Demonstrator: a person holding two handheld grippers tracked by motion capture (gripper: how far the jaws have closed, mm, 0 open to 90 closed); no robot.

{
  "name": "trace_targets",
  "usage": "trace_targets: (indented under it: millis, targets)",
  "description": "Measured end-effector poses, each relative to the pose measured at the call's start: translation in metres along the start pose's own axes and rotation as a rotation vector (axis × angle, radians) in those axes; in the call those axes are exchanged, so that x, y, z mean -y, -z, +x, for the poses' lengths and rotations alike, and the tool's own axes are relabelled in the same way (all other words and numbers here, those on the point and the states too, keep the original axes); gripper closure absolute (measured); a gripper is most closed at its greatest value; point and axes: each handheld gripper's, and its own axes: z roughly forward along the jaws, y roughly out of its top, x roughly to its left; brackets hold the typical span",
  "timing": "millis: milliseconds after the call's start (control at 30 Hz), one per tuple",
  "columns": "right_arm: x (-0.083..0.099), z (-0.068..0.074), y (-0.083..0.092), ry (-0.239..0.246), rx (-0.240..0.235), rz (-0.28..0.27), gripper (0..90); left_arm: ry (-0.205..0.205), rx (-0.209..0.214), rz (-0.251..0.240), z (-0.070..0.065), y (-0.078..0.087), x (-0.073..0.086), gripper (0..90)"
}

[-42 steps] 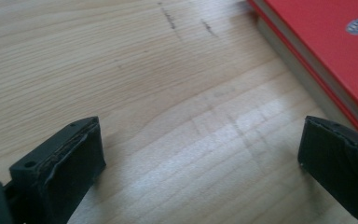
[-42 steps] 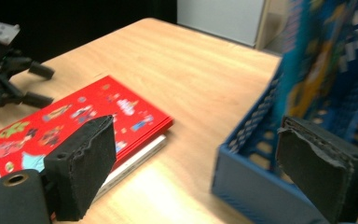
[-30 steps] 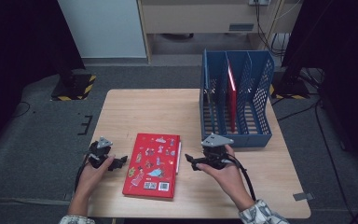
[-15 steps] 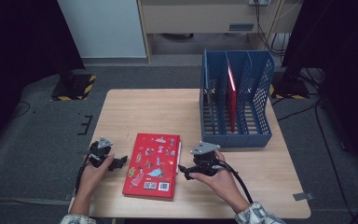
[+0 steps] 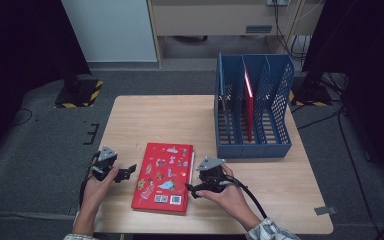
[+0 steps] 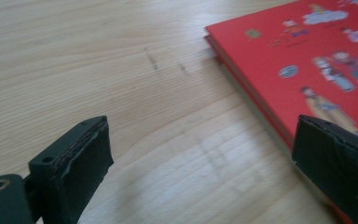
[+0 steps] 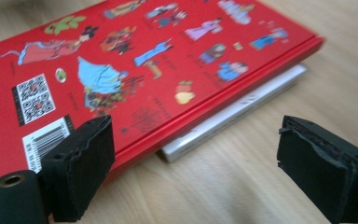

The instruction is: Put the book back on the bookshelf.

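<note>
High view showed the red book lying flat on the desk, not yet lifted. The left tool and right tool flanked it, jaws apart, gripping nothing. Grasping it and filing it in the blue rack apparently remained.

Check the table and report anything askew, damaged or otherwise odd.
One thing stands out: the red book lies flat with a white inner block sticking out from under its cover edge, seen in the right gripper view. The blue file rack stands upright and looks normal.
</note>
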Motion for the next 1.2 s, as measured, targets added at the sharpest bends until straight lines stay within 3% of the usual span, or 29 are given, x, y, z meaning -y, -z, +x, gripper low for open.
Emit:
trace_targets:
  millis: [33, 200, 333, 667, 767, 900, 1100, 1200]
  targets:
    - [0.001, 0.002, -0.003, 0.002, -0.006, 0.008, 11.0, 0.003, 0.013, -0.006, -0.003, 0.001, -0.001, 4.0]
    - [0.007, 0.011, -0.011, 0.012, -0.024, 0.045, 9.0, -0.072, 0.04, 0.04, -0.022, -0.008, -0.004, 3.9]
    - [0.007, 0.016, -0.012, -0.006, -0.038, 0.043, 8.1, -0.085, 0.045, 0.053, -0.026, -0.011, -0.003, 4.0]
    - [0.007, 0.029, -0.016, 0.03, -0.032, 0.04, 4.3, -0.056, 0.055, 0.045, -0.023, -0.015, -0.001, 4.4]
    - [0.009, 0.032, -0.018, 0.009, -0.065, 0.041, 4.0, -0.068, 0.061, 0.056, -0.024, -0.016, -0.001, 4.5]
    - [0.011, 0.031, -0.022, -0.015, -0.108, 0.037, 3.4, -0.089, 0.092, 0.064, -0.032, -0.02, -0.004, 4.5]
    - [0.013, 0.03, -0.026, -0.017, -0.112, 0.069, 3.8, -0.08, 0.13, 0.069, -0.042, -0.026, -0.007, 4.0]
    - [0.013, 0.03, -0.027, -0.022, -0.116, 0.077, 3.8, -0.096, 0.143, 0.074, -0.049, -0.029, -0.008, 3.7]
